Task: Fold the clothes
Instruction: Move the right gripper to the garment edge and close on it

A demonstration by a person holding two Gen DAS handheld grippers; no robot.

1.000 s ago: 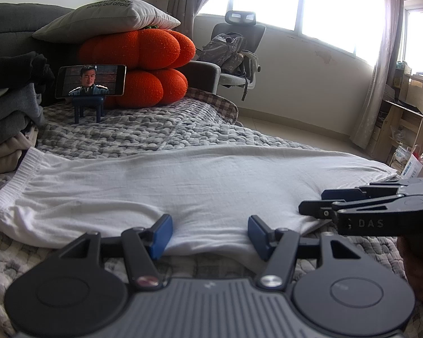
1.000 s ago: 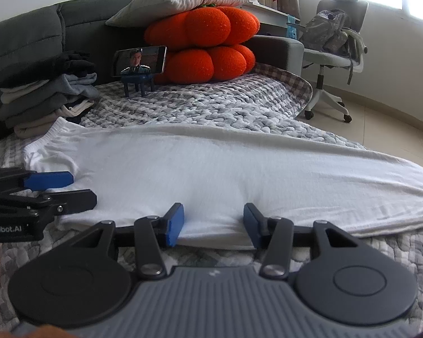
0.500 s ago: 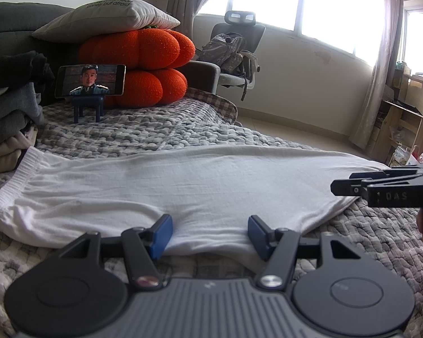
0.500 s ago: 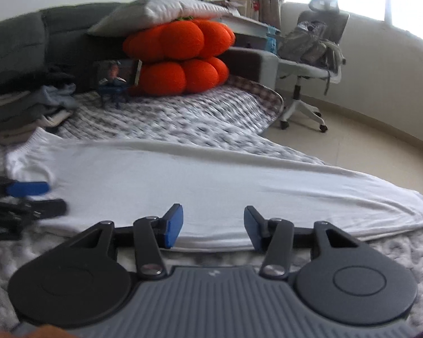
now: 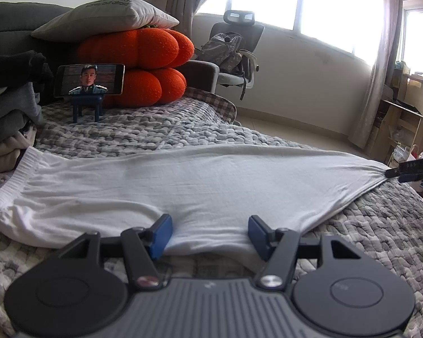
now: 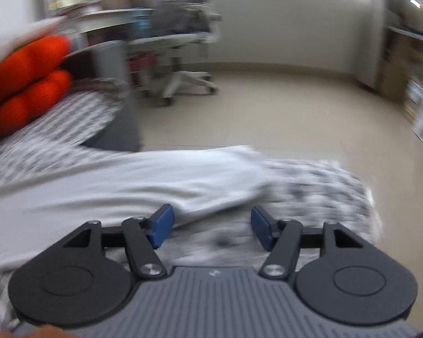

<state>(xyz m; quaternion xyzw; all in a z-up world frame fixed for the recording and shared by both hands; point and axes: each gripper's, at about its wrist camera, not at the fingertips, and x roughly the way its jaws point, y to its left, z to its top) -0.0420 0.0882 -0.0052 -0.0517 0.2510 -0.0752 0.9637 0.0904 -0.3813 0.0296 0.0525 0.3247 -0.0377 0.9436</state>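
White cotton, a long garment, lies spread nearly flat along the near edge of the bed, its ribbed band toward the left end and its narrow end reaching the right edge; no cross fold shows in it yet, so the folding of this piece appears barely begun. A stack of folded clothes sits at the far left of the bed (several pieces look already done). The left gripper hovers over the near hem about midway along, its blue pads parted and pressing nothing. The right gripper, seen small at the right edge of the left wrist view, sits at the garment's narrow tip; its own view is smeared with motion, yet the pads stand apart, having just been opening wider, with cloth and quilt beneath but nothing pinched. Remaining, as a judgement: seize the narrow end, carry it toward the ribbed band, fold again, then add it to the stack.
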